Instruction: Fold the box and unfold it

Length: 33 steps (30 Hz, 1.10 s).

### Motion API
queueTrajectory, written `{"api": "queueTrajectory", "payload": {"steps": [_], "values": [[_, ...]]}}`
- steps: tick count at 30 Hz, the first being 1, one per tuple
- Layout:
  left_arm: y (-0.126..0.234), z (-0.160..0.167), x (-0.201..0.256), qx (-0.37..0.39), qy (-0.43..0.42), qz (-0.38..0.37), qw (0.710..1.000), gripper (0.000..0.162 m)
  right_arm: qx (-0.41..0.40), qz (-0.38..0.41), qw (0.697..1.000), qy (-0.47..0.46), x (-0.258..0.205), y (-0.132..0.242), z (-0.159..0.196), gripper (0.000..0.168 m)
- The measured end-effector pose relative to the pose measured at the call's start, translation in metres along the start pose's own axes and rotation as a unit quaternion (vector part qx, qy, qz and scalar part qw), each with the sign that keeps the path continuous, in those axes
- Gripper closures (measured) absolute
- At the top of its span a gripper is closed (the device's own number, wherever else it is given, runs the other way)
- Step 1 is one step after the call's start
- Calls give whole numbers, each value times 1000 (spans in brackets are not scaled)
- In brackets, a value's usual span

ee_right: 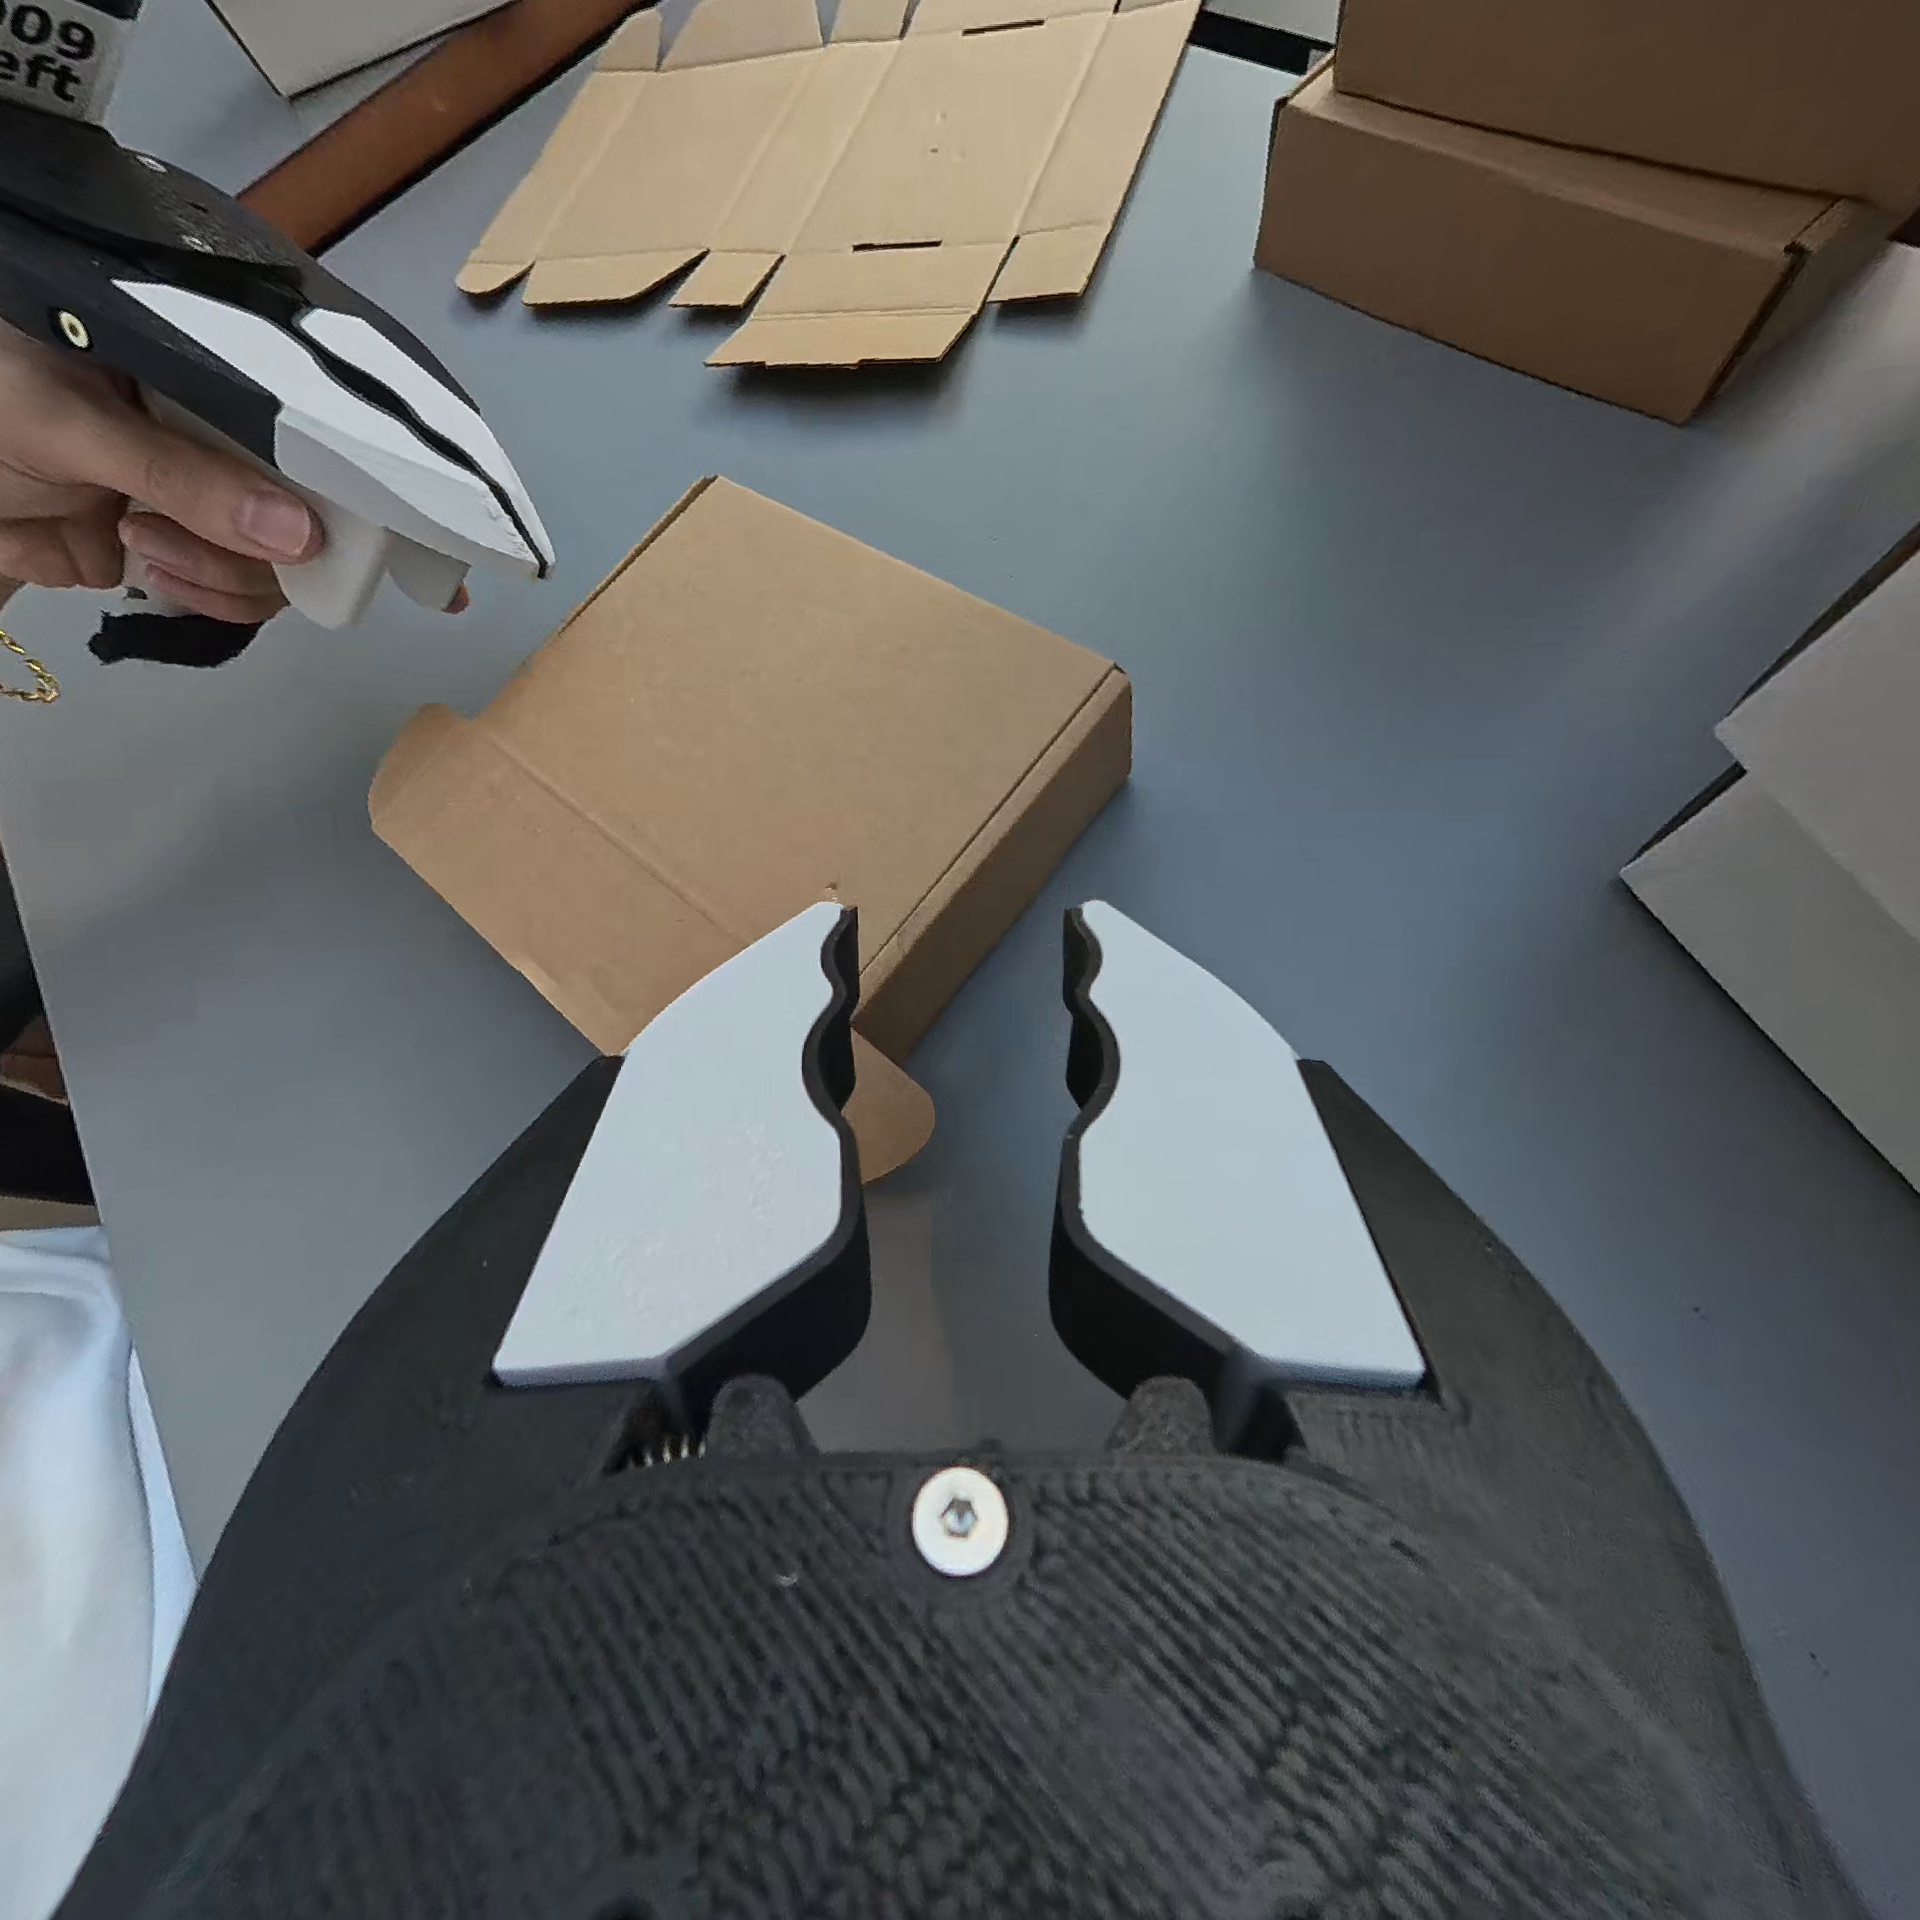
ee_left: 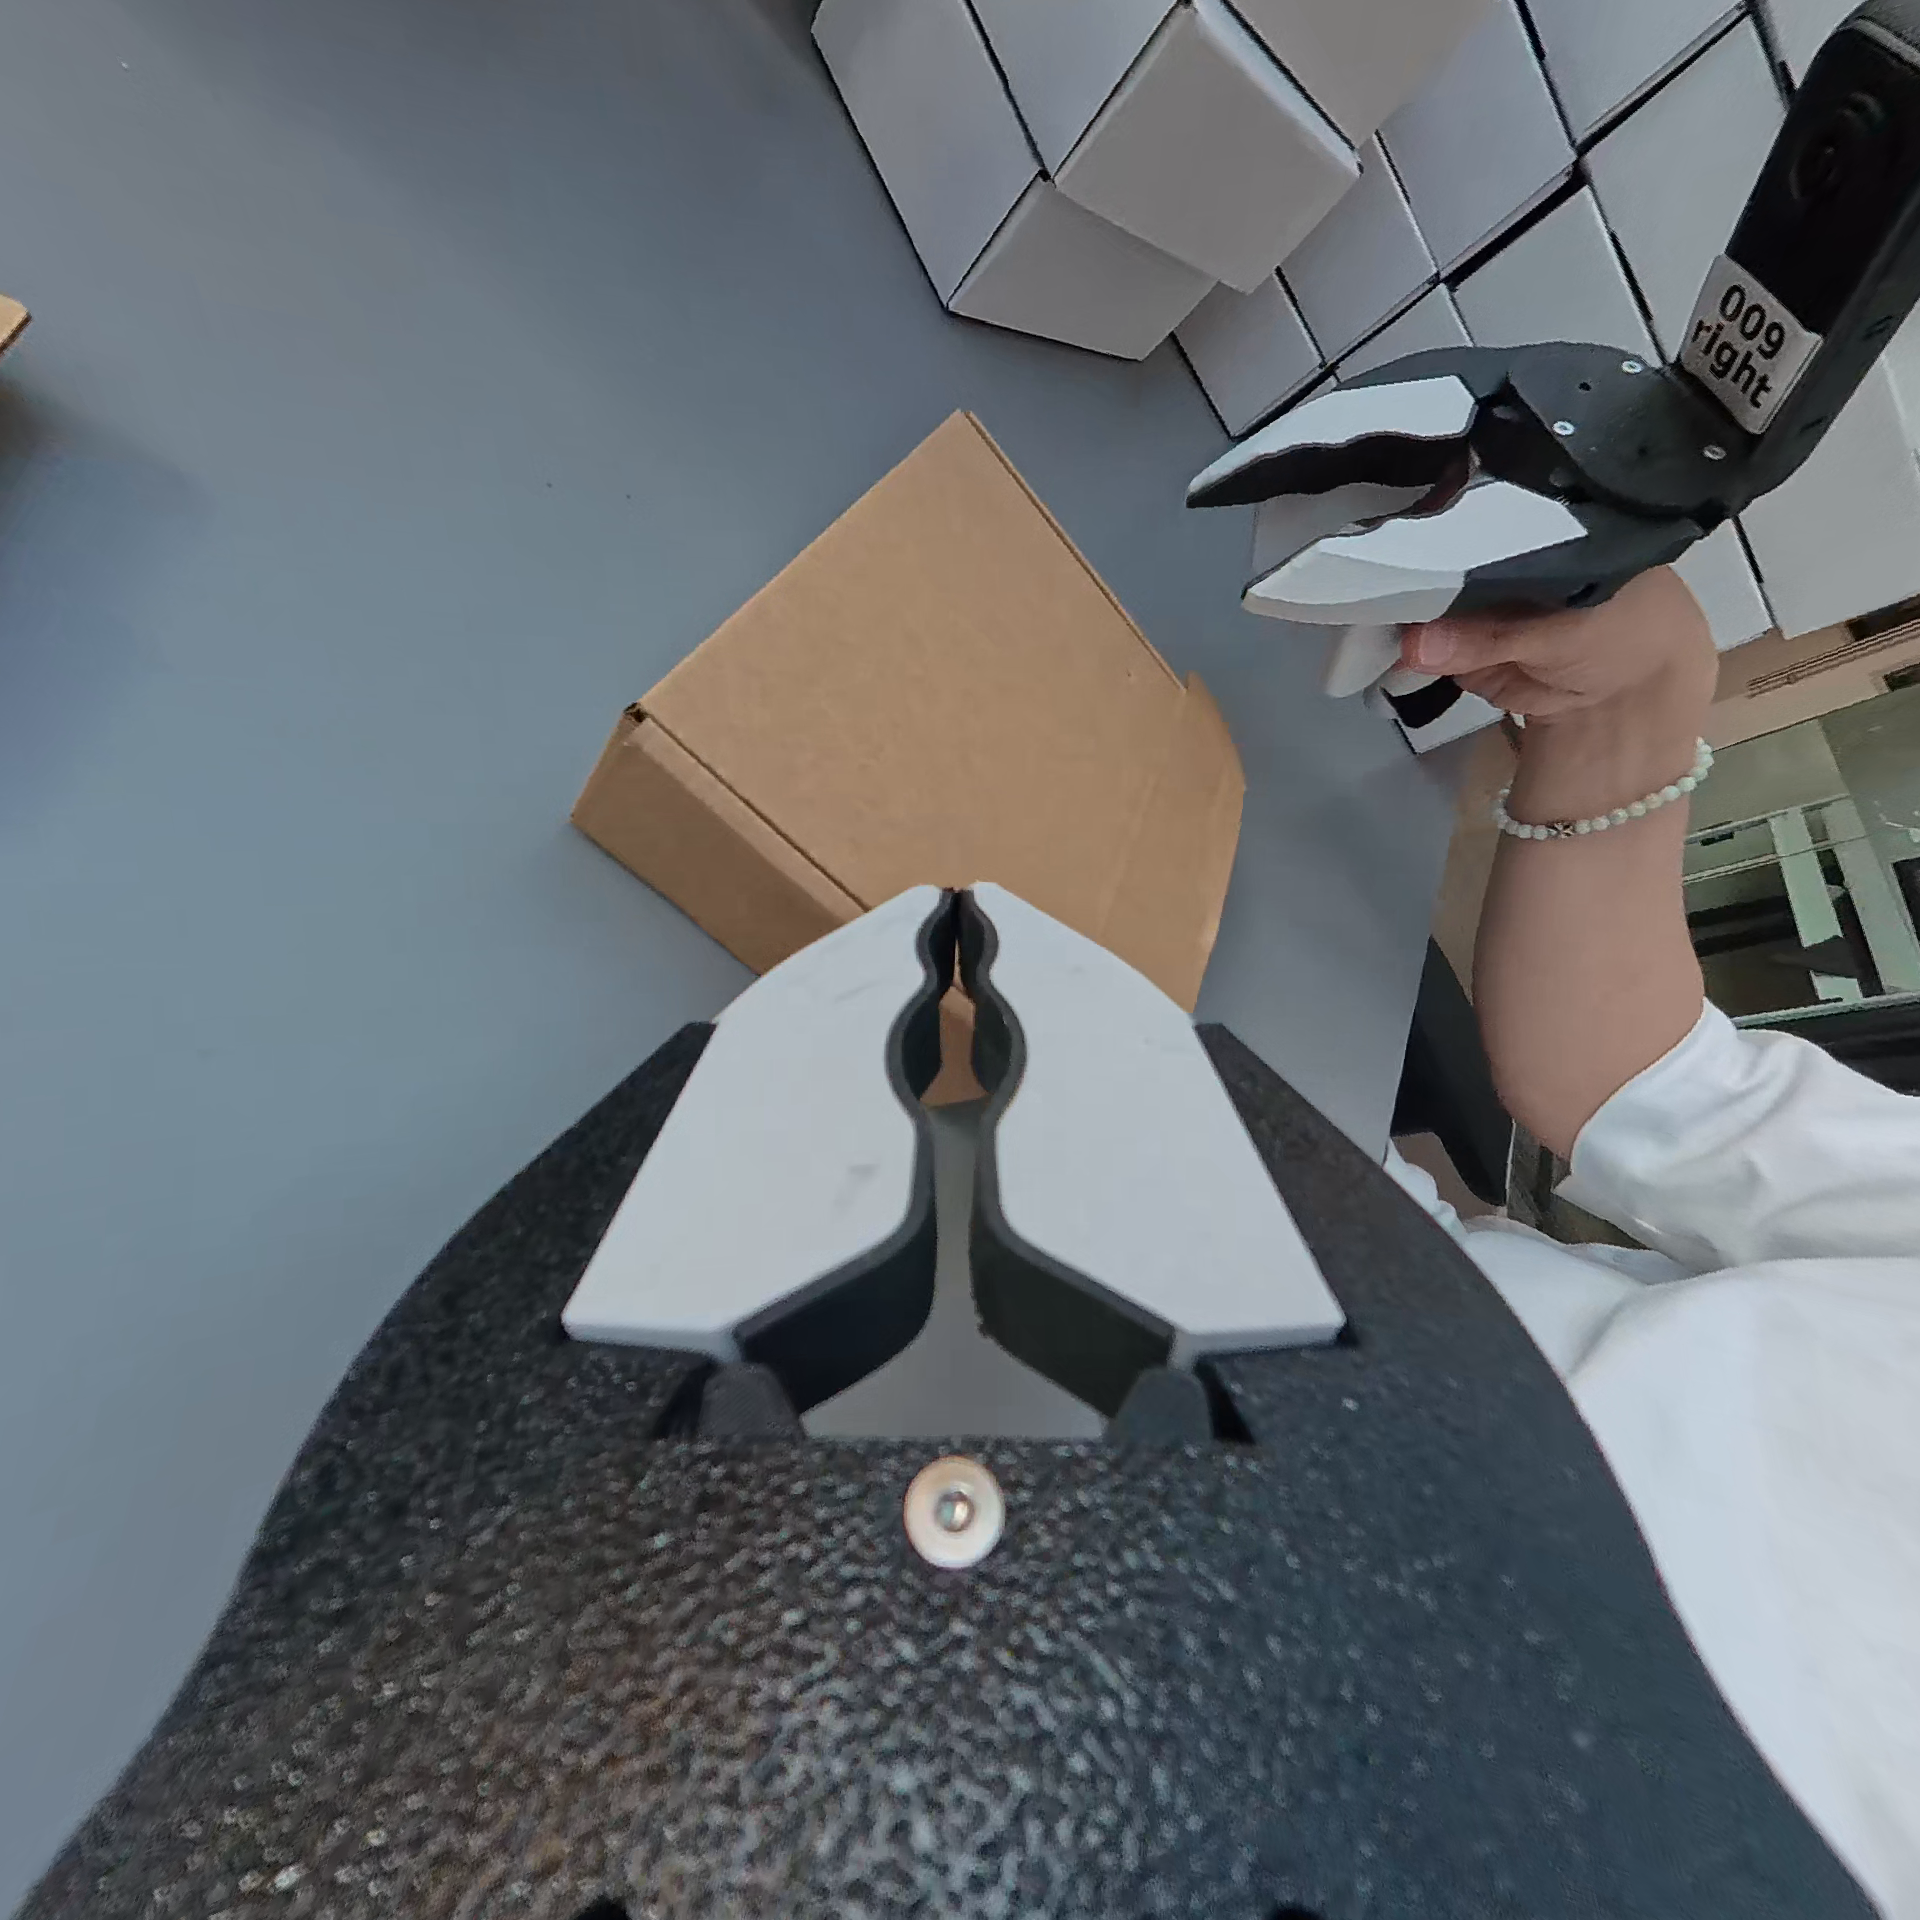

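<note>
A brown cardboard box (ee_left: 925,686) lies on the grey table, folded up with its lid down and the lid's front flap sticking out flat at the near side (ee_right: 540,831). My left gripper (ee_left: 956,904) is shut and empty, held above the box's near edge. It also shows in the right wrist view (ee_right: 520,540) above the box's left corner, apart from it. My right gripper (ee_right: 961,925) is open and empty above the box's near right edge. In the left wrist view it (ee_left: 1236,540) hovers open to the right of the box.
A flat unfolded brown box blank (ee_right: 831,177) lies at the far side of the table (ee_right: 1351,623). Folded brown boxes (ee_right: 1538,208) stand at the far right. White boxes (ee_left: 1174,177) are stacked on one side. A person's hand and white sleeve (ee_left: 1714,1195) hold the grippers.
</note>
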<state>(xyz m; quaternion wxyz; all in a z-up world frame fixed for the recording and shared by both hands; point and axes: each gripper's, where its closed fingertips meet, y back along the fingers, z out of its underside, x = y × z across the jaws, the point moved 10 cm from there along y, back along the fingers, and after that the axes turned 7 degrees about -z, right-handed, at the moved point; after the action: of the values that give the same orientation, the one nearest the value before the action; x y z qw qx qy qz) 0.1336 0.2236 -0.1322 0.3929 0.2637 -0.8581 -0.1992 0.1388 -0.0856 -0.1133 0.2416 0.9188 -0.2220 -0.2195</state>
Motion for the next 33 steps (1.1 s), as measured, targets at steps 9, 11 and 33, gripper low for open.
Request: {"api": "queueTrajectory", "payload": {"steps": [9,11,33], "values": [[-8,3,-14,7,94,55,994,162,4,-15,997,-72,15,2,16,102],[-9,5,-16,7,121,65,991,162,23,-32,993,-108,20,2,16,96],[-4,15,-16,12,109,56,992,162,26,-215,938,-272,39,-22,3,93]]}}
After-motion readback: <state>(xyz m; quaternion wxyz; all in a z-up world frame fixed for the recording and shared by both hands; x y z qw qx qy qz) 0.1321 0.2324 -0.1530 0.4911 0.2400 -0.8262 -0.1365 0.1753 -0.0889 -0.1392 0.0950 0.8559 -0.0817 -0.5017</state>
